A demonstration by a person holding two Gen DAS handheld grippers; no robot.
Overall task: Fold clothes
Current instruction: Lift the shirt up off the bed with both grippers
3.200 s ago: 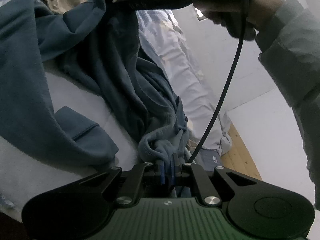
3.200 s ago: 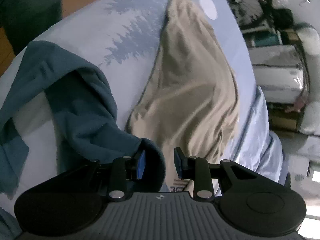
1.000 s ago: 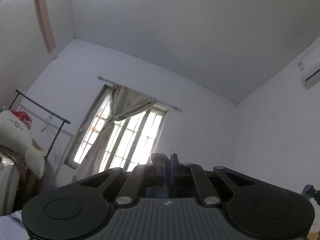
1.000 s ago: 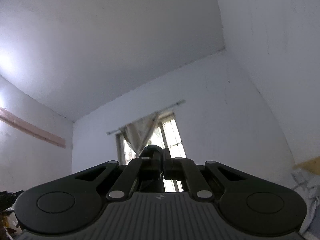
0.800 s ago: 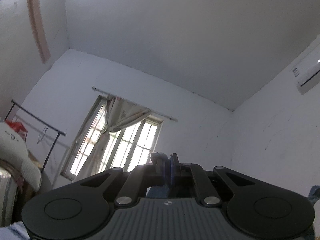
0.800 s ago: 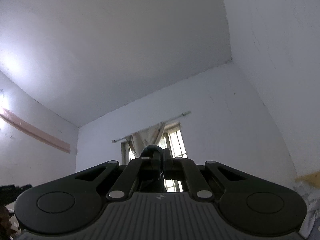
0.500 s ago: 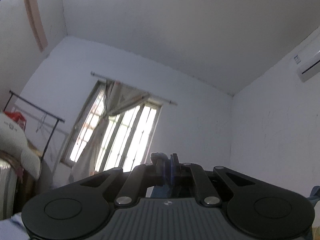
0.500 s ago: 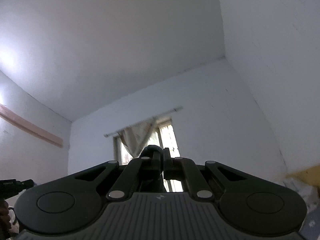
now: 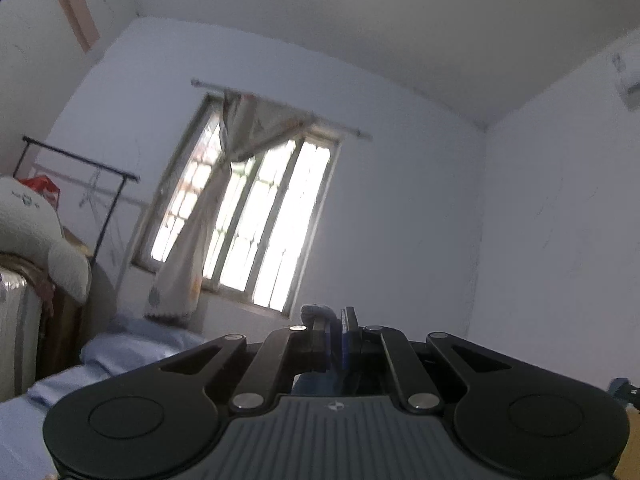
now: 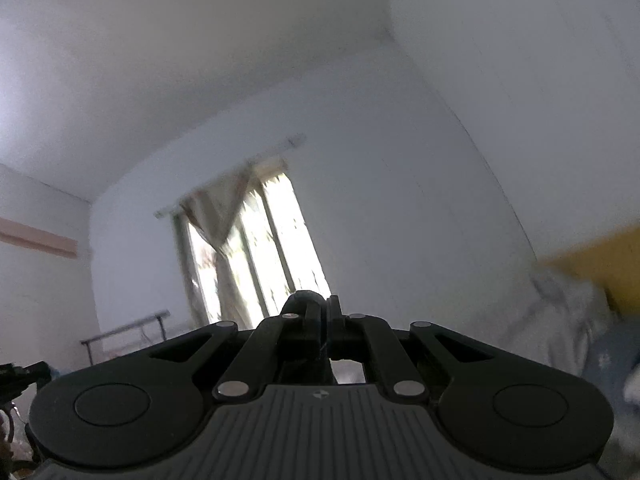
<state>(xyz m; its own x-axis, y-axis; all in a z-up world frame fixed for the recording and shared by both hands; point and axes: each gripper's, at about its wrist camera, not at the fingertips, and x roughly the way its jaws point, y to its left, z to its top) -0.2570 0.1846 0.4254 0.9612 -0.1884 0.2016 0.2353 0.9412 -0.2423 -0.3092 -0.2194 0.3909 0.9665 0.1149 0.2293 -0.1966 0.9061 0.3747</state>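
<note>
Both grippers point slightly upward at the far wall and window. My left gripper (image 9: 335, 330) is shut on a fold of the blue garment (image 9: 316, 312), which pokes out above its left finger and hangs below, mostly hidden by the gripper body. My right gripper (image 10: 325, 316) is likewise shut on dark blue cloth (image 10: 305, 298) that bulges over its fingertips. The rest of the garment is out of sight under both grippers.
A bright window with a curtain (image 9: 256, 224) fills the far wall. The light blue bed (image 9: 132, 350) lies low at the left, beside a clothes rack (image 9: 80, 168) and a white plush (image 9: 36, 236). White bedding (image 10: 560, 320) is piled at the right.
Both grippers have sunk and tipped downward: the window sits higher in each view, and the bed and bedding have come into sight. Each still pinches the blue cloth.
</note>
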